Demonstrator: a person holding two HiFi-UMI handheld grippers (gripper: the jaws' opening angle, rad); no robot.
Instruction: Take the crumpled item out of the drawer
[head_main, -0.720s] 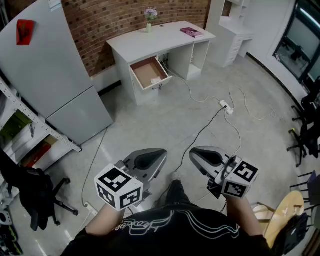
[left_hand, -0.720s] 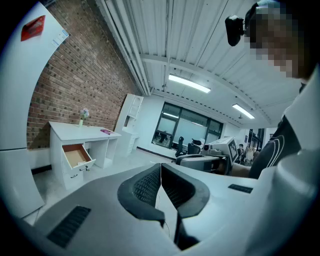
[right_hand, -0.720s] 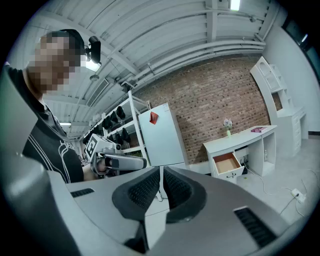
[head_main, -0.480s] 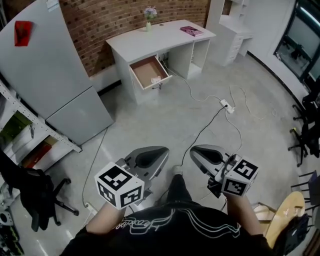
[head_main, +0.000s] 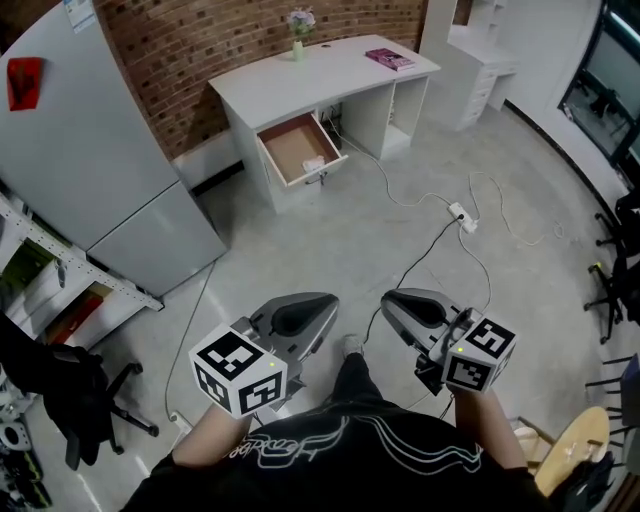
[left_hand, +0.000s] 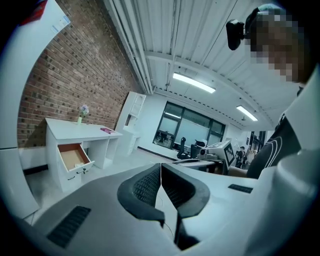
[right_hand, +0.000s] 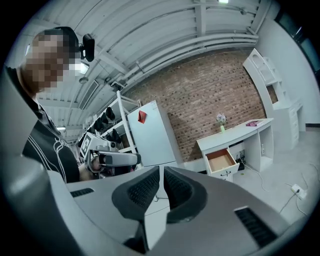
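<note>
The white desk's drawer (head_main: 298, 146) stands pulled open across the room, far ahead of both grippers. A small white crumpled item (head_main: 311, 163) lies near the drawer's front edge. My left gripper (head_main: 318, 306) and right gripper (head_main: 398, 305) are held side by side close to the person's body, over the floor. Both are shut with nothing between the jaws. In the left gripper view the left gripper (left_hand: 160, 167) has the open drawer (left_hand: 75, 156) small at its left. In the right gripper view the right gripper (right_hand: 161, 170) has the drawer (right_hand: 221, 160) far off at its right.
A grey fridge (head_main: 120, 150) stands left of the desk (head_main: 310, 75), which bears a vase of flowers (head_main: 298, 40) and a pink book (head_main: 389, 60). A power strip with cables (head_main: 460, 215) lies on the floor at the right. A black office chair (head_main: 70, 390) and shelving stand at the left.
Both grippers keep their place and stay shut. Only the head view has shifted slightly, so the room sits a little differently in frame.
</note>
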